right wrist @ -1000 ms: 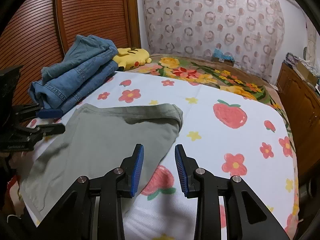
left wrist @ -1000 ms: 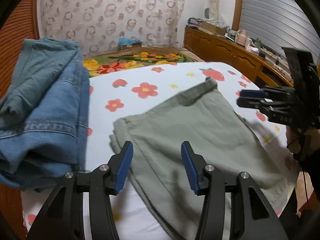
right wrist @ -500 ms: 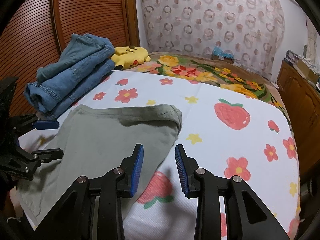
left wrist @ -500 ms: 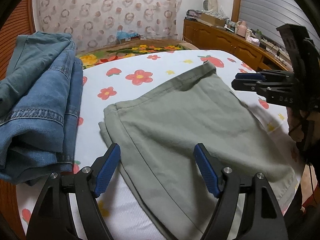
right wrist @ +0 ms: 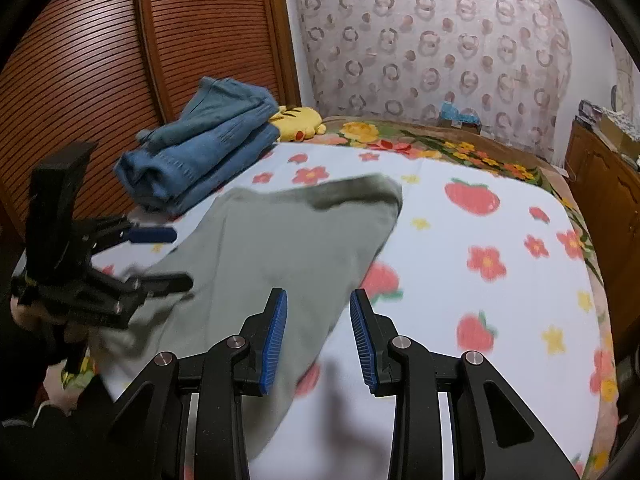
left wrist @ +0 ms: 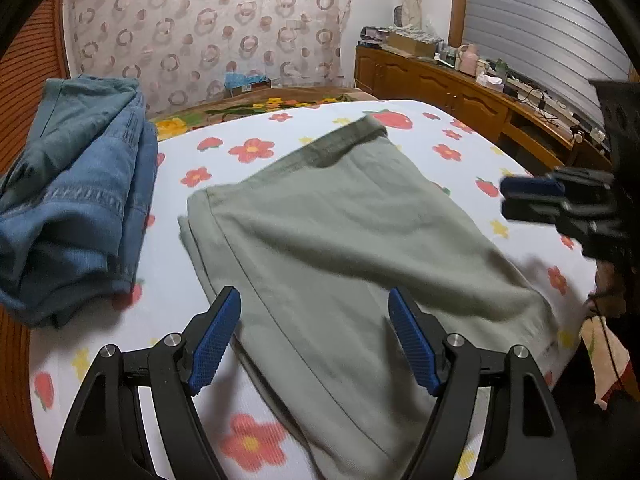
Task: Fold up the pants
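Note:
Olive-green pants (left wrist: 340,240) lie folded flat on the flowered bed sheet (left wrist: 240,148), waistband toward the far end. My left gripper (left wrist: 313,296) hovers over their near left part, jaws wide apart and empty, its blue pads (left wrist: 216,340) clear of the cloth. In the right wrist view the pants (right wrist: 288,248) run from the left edge to the middle. My right gripper (right wrist: 318,296) hangs above their near right edge, jaws partly apart with nothing pressed between them. Each gripper shows in the other's view: the right gripper (left wrist: 505,200) and the left gripper (right wrist: 172,258).
A stack of folded blue jeans (left wrist: 80,200) lies at the bed's left side, also visible as the jeans (right wrist: 200,152) by a yellow plush toy (right wrist: 300,122). A wooden slatted wardrobe (right wrist: 100,60) stands behind it. A cluttered wooden cabinet (left wrist: 440,84) runs along the right.
The left jaws have spread wider. Both grippers have shifted across the pants, the right one blurred with motion. The pants lie as before.

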